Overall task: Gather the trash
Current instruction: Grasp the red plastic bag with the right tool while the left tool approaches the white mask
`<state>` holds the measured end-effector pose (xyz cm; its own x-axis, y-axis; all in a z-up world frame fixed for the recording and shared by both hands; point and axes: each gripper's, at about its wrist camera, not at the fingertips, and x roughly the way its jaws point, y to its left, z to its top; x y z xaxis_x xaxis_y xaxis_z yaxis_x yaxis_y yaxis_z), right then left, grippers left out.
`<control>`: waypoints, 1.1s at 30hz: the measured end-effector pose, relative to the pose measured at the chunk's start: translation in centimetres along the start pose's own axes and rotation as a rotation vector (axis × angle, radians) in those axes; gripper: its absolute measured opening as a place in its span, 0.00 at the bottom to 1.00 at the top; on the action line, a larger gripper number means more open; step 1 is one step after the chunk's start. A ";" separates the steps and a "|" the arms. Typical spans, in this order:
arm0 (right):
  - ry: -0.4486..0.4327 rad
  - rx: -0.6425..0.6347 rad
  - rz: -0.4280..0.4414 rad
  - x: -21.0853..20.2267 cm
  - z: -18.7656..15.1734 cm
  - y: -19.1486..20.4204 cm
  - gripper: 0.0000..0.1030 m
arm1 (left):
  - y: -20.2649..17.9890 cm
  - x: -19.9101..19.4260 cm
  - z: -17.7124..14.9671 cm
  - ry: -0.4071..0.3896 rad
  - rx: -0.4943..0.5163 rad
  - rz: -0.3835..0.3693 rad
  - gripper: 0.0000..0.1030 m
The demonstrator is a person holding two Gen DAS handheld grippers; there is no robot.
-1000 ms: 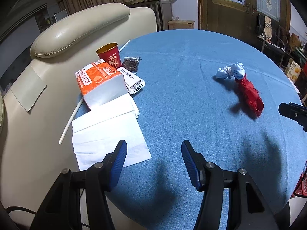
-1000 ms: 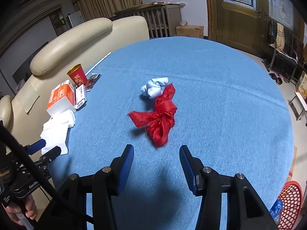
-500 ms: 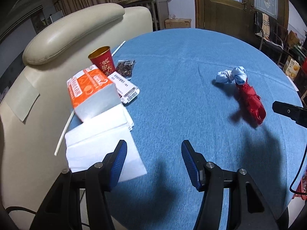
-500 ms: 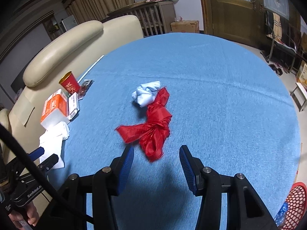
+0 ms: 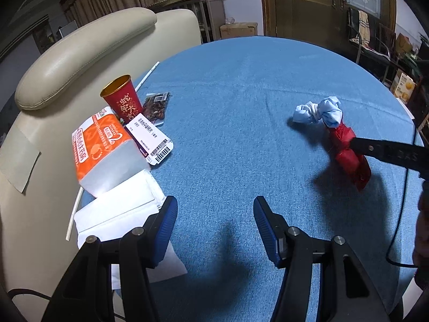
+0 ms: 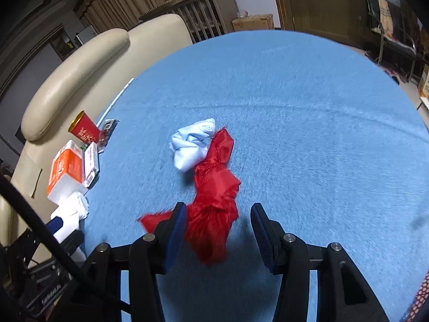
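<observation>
Now the right claw has closed in around the red wrapper

The counter is covered in plain mid-blue cloth with a fine woven grain. On it lies a shiny bright red crumpled wrapper, and touching its far end a pale blue-white wad. The paper cup is deep red with gold characters and a gold inside. The tissue pack is orange on top with white print, white below. A white card carries black text and a barcode. The napkins are plain white. Each tool, left and right, is black with blue ribbed pads. The armchair is cream.
</observation>
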<state>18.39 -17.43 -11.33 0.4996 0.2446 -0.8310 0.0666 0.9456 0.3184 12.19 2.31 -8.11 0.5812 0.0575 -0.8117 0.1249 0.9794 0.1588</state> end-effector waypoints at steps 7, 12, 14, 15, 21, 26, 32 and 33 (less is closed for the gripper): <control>0.027 0.003 0.027 2.6 0.6 0.5 0.51 | 0.4 0.9 0.3 0.016 -0.007 0.010 0.58; 0.035 -0.039 0.048 3.3 0.0 1.6 0.40 | 0.4 1.0 0.5 0.016 -0.008 0.015 0.58; 0.024 -0.048 0.050 3.0 -0.2 1.5 0.39 | 0.5 0.9 0.7 0.013 -0.008 0.016 0.58; 0.022 -0.046 0.054 2.9 -0.2 1.4 0.38 | 0.4 0.9 0.7 0.013 -0.008 0.015 0.58; 0.002 -0.024 0.046 1.9 -0.6 0.1 0.38 | 0.1 1.3 1.6 0.027 -0.005 -0.004 0.58; -0.006 0.006 0.036 0.8 -0.8 -1.7 0.38 | -0.8 2.2 3.2 0.043 -0.006 -0.040 0.58; 0.001 0.024 0.049 0.6 -0.9 -2.8 0.38 | -2.2 4.6 5.8 0.094 -0.032 -0.112 0.58; 0.000 0.026 0.054 0.5 -0.9 -3.0 0.38 | -2.4 4.8 6.1 0.101 -0.038 -0.118 0.58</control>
<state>17.70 -19.92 -13.07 0.5034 0.2951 -0.8121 0.0623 0.9250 0.3747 19.60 -0.90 -9.00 0.4804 -0.0414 -0.8761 0.1558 0.9870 0.0388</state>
